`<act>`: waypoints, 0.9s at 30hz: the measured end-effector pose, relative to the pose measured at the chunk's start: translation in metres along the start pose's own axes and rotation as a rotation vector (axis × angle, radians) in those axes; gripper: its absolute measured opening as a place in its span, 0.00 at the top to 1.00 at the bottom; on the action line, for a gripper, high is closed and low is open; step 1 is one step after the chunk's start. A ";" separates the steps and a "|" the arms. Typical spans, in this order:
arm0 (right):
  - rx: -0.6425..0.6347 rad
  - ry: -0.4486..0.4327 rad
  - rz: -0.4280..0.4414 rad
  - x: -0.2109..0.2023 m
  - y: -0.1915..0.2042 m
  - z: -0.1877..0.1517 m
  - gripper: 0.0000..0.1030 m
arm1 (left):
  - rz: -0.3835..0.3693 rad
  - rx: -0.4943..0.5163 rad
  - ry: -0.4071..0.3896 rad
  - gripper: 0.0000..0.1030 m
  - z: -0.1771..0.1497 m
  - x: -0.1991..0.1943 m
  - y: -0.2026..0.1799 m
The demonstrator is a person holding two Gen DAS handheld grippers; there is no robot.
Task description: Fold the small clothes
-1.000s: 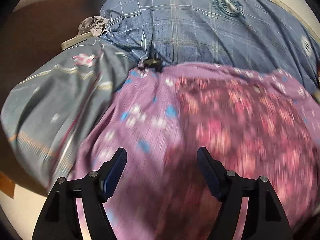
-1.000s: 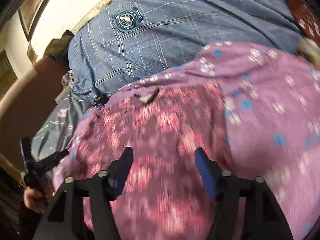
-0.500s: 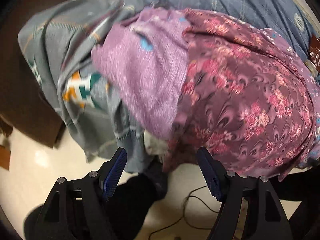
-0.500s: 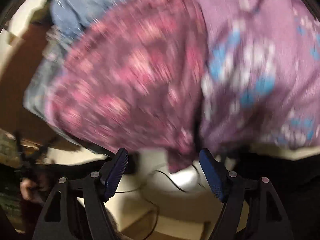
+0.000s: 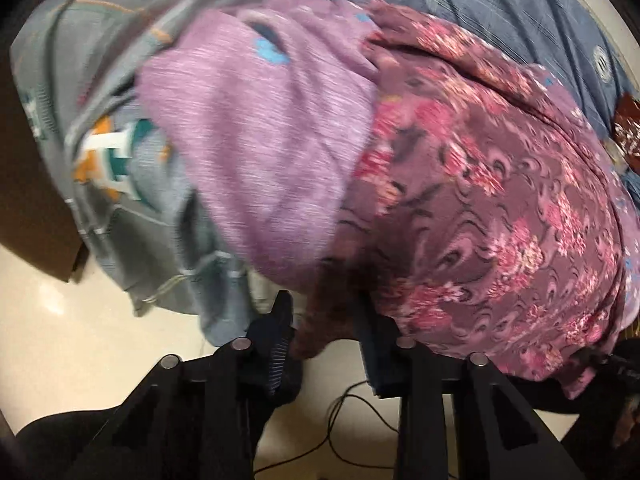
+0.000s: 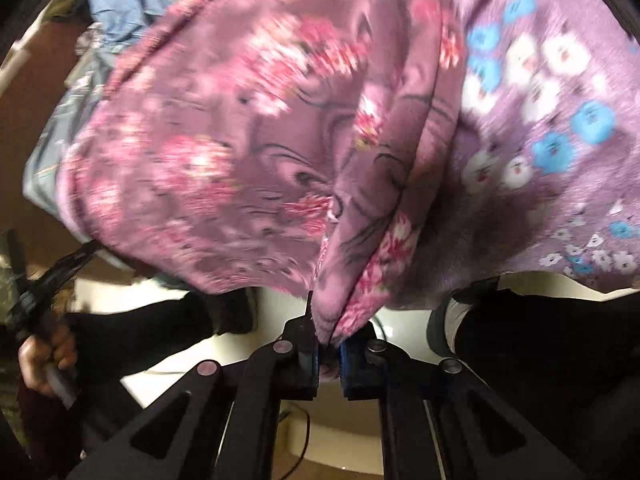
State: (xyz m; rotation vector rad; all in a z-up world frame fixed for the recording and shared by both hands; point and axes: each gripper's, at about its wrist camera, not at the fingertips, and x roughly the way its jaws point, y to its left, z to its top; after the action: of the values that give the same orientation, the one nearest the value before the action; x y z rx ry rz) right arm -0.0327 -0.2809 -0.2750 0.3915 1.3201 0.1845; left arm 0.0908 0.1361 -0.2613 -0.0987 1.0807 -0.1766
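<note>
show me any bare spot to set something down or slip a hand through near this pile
Bare room is only the cream floor below the hanging dark floral garment, bordered by a brown box and a black cable. The bed top is crowded: lilac cloth, grey cloth, blue checked bedding.

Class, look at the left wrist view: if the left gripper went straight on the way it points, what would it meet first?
Most likely the dark floral garment: its hanging hem already sits between the closing jaws of the left gripper. Depth beyond is unclear.

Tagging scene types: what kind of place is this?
Likely a bedroom at home: clothes piled on a blue plaid bedsheet, a floral garment hanging over the edge, and pale tile floor below with a loose cable.
</note>
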 end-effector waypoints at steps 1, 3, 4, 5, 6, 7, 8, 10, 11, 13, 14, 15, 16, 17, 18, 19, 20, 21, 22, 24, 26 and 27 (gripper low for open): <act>0.002 -0.006 0.028 -0.009 -0.002 0.000 0.94 | -0.002 0.006 0.000 0.71 0.001 0.001 -0.002; 0.006 -0.020 0.104 -0.034 -0.006 0.001 0.94 | 0.002 0.013 -0.015 0.62 0.002 0.000 -0.005; 0.004 -0.026 0.130 -0.042 -0.007 -0.002 0.94 | 0.012 0.012 -0.024 0.47 0.003 -0.001 -0.005; -0.003 -0.038 0.160 -0.053 -0.007 -0.001 0.94 | 0.027 0.009 -0.031 0.31 0.009 0.001 -0.006; -0.017 -0.054 0.188 -0.065 -0.006 -0.001 0.94 | 0.044 0.001 -0.038 0.28 0.009 0.001 -0.007; -0.026 -0.068 0.211 -0.074 -0.001 0.001 0.94 | 0.052 -0.008 -0.036 0.28 0.010 0.003 -0.006; -0.036 -0.097 0.257 -0.089 0.000 0.002 0.94 | 0.049 -0.019 -0.018 0.28 0.009 0.006 -0.004; -0.044 -0.148 0.323 -0.115 0.000 -0.002 0.94 | 0.025 -0.067 0.030 0.28 0.008 0.015 0.002; -0.047 -0.168 0.342 -0.121 -0.001 -0.001 0.94 | 0.055 -0.135 0.031 0.28 0.007 0.019 0.005; -0.052 -0.224 0.376 -0.141 -0.002 0.002 0.94 | 0.006 -0.180 0.060 0.28 0.004 0.024 0.011; -0.048 -0.247 0.392 -0.149 -0.005 0.006 0.94 | -0.018 -0.190 0.066 0.28 0.003 0.024 0.011; -0.034 -0.272 0.412 -0.159 -0.010 0.008 0.94 | -0.046 -0.195 0.071 0.28 0.002 0.024 0.010; -0.024 -0.284 0.419 -0.163 -0.012 0.009 0.94 | -0.077 -0.193 0.077 0.28 0.001 0.025 0.008; -0.013 -0.298 0.421 -0.168 -0.015 0.011 0.94 | -0.103 -0.186 0.082 0.29 0.000 0.026 0.006; -0.007 -0.310 0.415 -0.172 -0.017 0.013 0.94 | -0.117 -0.176 0.087 0.30 0.001 0.028 0.006; -0.002 -0.314 0.409 -0.175 -0.021 0.015 0.94 | -0.130 -0.162 0.093 0.33 0.000 0.030 0.004; 0.006 -0.313 0.410 -0.176 -0.025 0.015 0.94 | -0.140 -0.153 0.098 0.38 -0.001 0.031 0.001; 0.014 -0.305 0.418 -0.175 -0.025 0.015 0.94 | -0.155 -0.148 0.109 0.39 -0.002 0.033 0.000; 0.015 -0.299 0.418 -0.173 -0.024 0.015 0.94 | -0.170 -0.157 0.124 0.39 -0.005 0.034 -0.001; 0.005 -0.290 0.405 -0.169 -0.018 0.014 0.94 | -0.174 -0.200 0.153 0.37 -0.009 0.040 0.003; -0.008 -0.283 0.400 -0.166 -0.015 0.014 0.94 | -0.146 -0.254 0.182 0.37 -0.018 0.048 0.008; -0.011 -0.282 0.399 -0.165 -0.014 0.015 0.94 | -0.126 -0.277 0.182 0.37 -0.018 0.053 0.009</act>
State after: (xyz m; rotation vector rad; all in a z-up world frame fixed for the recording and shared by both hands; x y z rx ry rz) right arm -0.0596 -0.3541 -0.1279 0.6463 0.9536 0.4528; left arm 0.1006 0.1353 -0.3174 -0.4065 1.2777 -0.1509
